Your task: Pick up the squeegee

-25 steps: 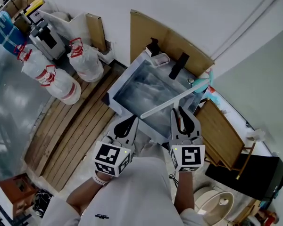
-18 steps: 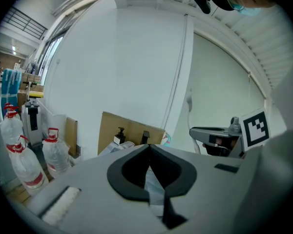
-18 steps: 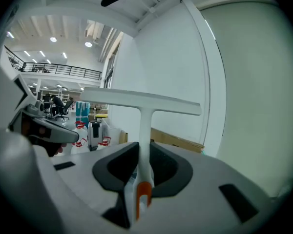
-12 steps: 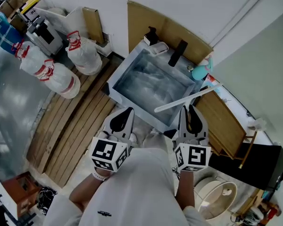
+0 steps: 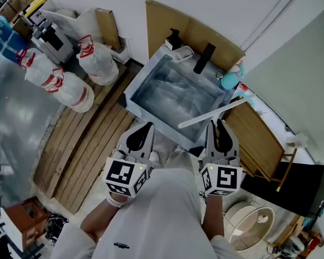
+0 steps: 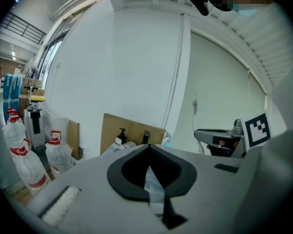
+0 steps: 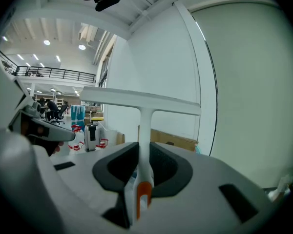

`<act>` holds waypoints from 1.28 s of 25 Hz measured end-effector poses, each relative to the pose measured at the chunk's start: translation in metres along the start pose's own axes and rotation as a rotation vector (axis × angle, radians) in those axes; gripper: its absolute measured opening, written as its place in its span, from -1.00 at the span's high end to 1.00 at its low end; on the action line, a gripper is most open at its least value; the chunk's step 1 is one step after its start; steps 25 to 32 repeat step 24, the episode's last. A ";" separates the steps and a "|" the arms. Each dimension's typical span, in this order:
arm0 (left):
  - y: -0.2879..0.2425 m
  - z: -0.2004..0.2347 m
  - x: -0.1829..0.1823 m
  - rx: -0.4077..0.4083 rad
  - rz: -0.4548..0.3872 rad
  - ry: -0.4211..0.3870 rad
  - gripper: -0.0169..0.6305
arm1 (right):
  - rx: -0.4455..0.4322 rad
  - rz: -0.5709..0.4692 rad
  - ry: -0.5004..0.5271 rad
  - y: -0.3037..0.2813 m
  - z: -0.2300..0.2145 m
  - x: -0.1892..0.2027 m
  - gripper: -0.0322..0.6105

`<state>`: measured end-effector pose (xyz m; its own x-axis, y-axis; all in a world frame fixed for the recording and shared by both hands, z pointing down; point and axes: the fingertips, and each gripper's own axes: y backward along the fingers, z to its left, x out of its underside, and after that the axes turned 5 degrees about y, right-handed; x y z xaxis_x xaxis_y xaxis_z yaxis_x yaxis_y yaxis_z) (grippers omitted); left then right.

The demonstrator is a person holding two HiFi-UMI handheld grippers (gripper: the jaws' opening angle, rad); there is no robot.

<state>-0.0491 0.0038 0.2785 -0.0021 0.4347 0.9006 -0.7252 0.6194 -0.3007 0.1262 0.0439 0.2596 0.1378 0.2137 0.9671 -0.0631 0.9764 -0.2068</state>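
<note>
Two hand-held tools show in the head view, each with a marker cube at its rear. The left tool has its black jaws brought together at the tips with nothing in them. The right tool is clamped on the handle of a white T-shaped plastic squeegee. The squeegee is held up in the air, and in the picture its long blade crosses the right edge of a grey rectangular metal sink. A brown wooden tabletop lies just right of the sink, a tall brown cardboard sheet stands behind it, and clear plastic water jugs with red caps sit on the slatted wooden floor to the left. In the left gripper view, the left tool has its jaw tips meeting and grips nothing. The cardboard sheet stands beyond it and the right tool is off to the side. In the right gripper view, the right tool presses both pads on the squeegee. The slim white handle, which has an orange patch near its end, runs up between them to the crossbar blade, which is held level against the white wall.
</note>
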 end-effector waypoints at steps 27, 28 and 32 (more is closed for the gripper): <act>0.001 -0.004 0.008 0.017 0.018 0.015 0.95 | -0.006 0.001 -0.028 0.001 0.002 0.001 0.70; 0.001 -0.004 0.008 0.017 0.018 0.015 0.95 | -0.006 0.001 -0.028 0.001 0.002 0.001 0.70; 0.001 -0.004 0.008 0.017 0.018 0.015 0.95 | -0.006 0.001 -0.028 0.001 0.002 0.001 0.70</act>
